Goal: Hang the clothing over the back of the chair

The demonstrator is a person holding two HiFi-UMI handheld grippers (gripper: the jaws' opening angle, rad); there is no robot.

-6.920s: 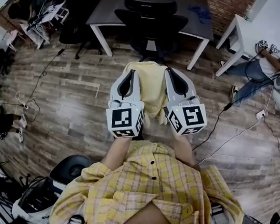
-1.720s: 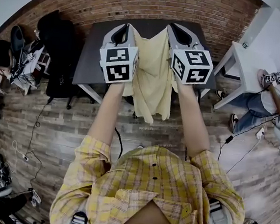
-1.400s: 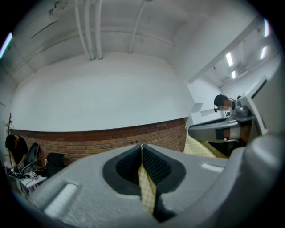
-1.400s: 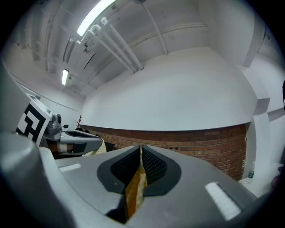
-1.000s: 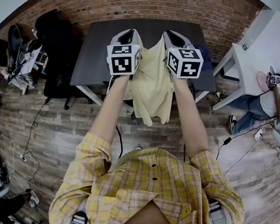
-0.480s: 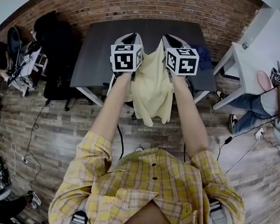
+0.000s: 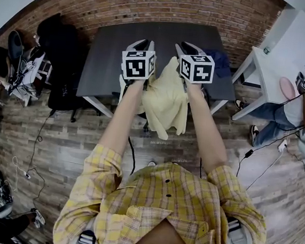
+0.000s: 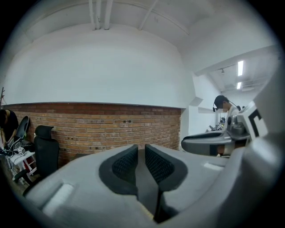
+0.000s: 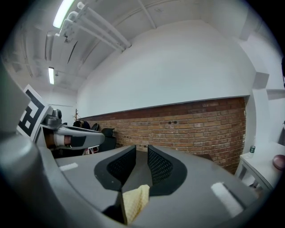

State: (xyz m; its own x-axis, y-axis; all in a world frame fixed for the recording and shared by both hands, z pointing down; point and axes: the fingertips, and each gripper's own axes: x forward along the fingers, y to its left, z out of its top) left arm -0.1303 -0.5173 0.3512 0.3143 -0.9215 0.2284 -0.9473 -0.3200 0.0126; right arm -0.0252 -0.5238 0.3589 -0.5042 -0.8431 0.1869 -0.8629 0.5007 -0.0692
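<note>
A pale yellow garment (image 7: 165, 101) hangs between my two grippers, held out at arm's length over the dark desk (image 7: 102, 55). My left gripper (image 7: 142, 42) is shut on its left top edge, and only a thin sliver of cloth shows low between the jaws in the left gripper view (image 8: 138, 156). My right gripper (image 7: 185, 46) is shut on the right top edge, with a fold of yellow cloth (image 9: 135, 201) showing below the pads in the right gripper view (image 9: 141, 158). The chair is almost wholly hidden behind the garment and my arms.
A brick wall (image 7: 168, 10) runs behind the desk. A black chair with clothes (image 7: 62, 56) stands at the left. A white table (image 7: 279, 56) and a seated person (image 7: 299, 106) are at the right. Cables (image 7: 39, 129) lie on the wooden floor.
Over the last seconds both grippers have moved forward and a little closer together with the garment, which now hangs slightly lower and more bunched. Both stay shut on it.
</note>
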